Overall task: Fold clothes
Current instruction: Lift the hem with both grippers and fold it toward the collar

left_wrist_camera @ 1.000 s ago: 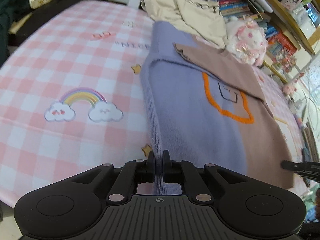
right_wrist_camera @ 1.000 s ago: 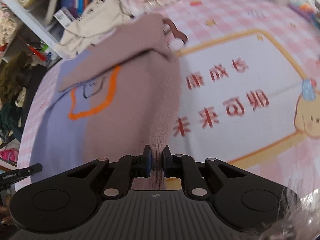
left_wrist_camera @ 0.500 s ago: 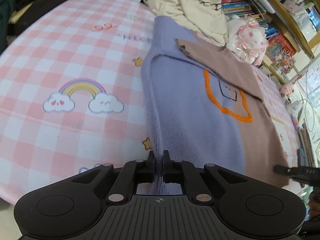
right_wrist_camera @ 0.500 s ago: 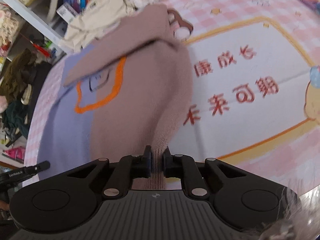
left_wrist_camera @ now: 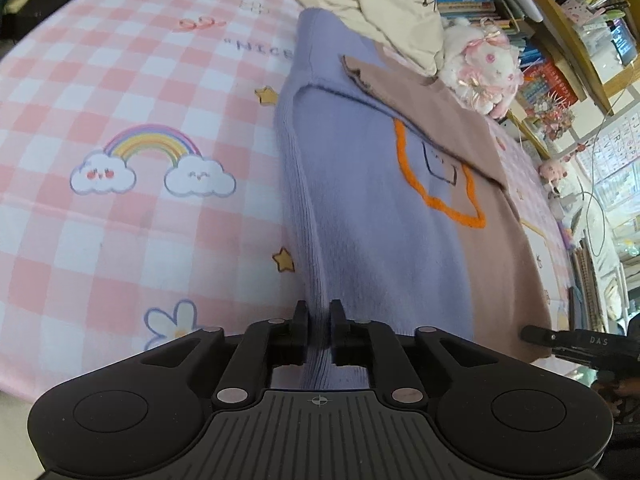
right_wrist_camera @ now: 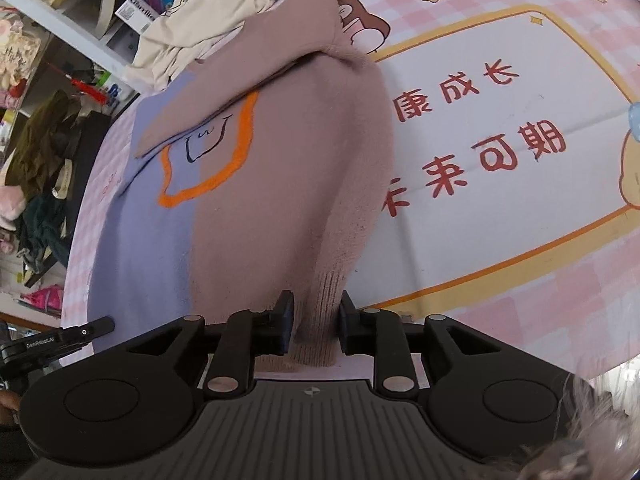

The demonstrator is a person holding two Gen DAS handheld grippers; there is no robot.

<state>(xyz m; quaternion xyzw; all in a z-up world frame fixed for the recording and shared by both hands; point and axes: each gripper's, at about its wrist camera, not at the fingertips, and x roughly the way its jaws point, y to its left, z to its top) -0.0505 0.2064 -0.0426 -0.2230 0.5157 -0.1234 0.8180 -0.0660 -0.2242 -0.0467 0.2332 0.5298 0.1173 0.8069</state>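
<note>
Pink checked bedspread (left_wrist_camera: 120,220) carries the lilac-and-mauve knitted sweater (left_wrist_camera: 380,220), flat with one mauve sleeve (right_wrist_camera: 256,68) folded across its chest. Left gripper (left_wrist_camera: 319,320) and right gripper (right_wrist_camera: 316,316), jaws just easing apart, straddle the hem corners, lilac left, mauve right. Risk: loosened ribbing may drag on retreating pads, skewing the hem.

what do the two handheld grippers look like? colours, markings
Both are matte black. The left gripper has a ribbed body with a small crosshair mark, round silver pivot pins on its linkage arms and black pads. The right gripper matches, except one pad looks dark blue. Seen from the other side, its finger reads "DAS"; the left's carries small white lettering.
</note>
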